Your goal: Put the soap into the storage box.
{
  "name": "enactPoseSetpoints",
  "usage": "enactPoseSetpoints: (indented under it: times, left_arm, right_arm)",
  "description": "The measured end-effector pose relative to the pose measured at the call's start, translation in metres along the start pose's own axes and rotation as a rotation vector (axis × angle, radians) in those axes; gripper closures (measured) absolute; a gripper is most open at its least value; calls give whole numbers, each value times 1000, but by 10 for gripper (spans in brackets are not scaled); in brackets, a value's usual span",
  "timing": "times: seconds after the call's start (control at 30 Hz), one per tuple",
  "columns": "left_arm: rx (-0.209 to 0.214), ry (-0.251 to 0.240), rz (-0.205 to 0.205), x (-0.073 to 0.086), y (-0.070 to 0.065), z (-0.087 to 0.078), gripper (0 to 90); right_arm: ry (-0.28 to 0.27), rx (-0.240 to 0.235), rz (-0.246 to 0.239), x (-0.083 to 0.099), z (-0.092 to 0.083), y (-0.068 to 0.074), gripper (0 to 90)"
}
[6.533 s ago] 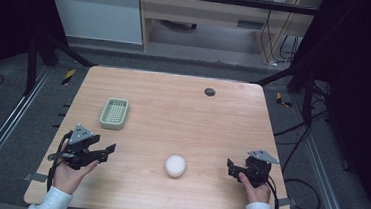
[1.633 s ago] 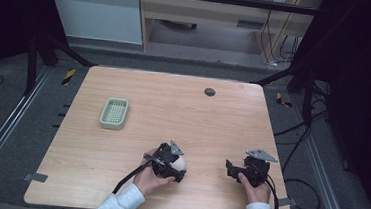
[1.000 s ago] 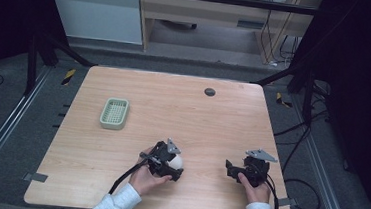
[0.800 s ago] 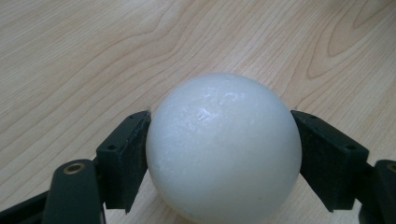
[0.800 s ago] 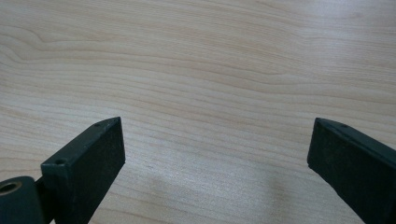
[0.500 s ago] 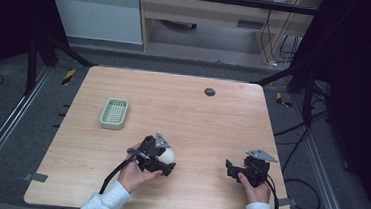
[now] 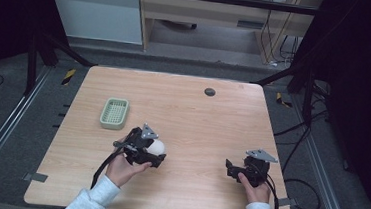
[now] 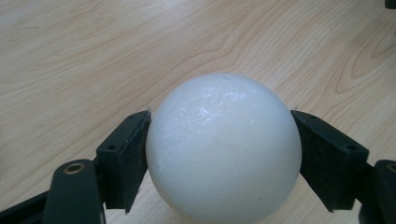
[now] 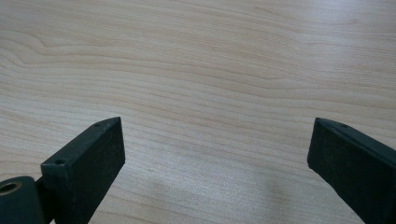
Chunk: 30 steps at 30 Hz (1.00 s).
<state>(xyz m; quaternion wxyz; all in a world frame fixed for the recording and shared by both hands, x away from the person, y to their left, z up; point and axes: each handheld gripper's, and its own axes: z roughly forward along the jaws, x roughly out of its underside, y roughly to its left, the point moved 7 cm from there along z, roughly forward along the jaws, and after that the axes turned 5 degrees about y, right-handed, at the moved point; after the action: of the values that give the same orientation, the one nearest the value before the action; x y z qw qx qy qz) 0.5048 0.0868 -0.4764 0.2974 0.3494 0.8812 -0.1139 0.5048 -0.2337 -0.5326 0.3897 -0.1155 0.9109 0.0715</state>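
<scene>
Matte white ball clenched by left gripper fingers; right gripper fingers spread, empty.

A light wood-grain counter with rounded corners is seen. A small green slotted basket is set on its left part. A small dark round disc is placed near the far edge.

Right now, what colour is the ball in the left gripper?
White; the ball shows best in the left gripper view.
</scene>
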Motion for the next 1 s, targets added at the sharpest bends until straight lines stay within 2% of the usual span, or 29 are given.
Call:
enactPoseSetpoints:
  times: [0.37, 0.5, 0.73, 1.0]
  left_arm:
    - [-36, 0, -27, 3, 23, -12, 235]
    - [-46, -11, -53, 3, 34, -17, 235]
    - [-73, -3, -63, 3, 49, -24, 235]
    - [-85, -2, -87, 2, 65, -28, 235]
  right_arm:
    - [-3, 3, 0, 0, 0, 0, 45]
    - [-1, 2, -1, 0, 0, 0, 45]
    - [-1, 3, -1, 0, 0, 0, 45]
    - [-1, 2, -3, 0, 0, 0, 45]
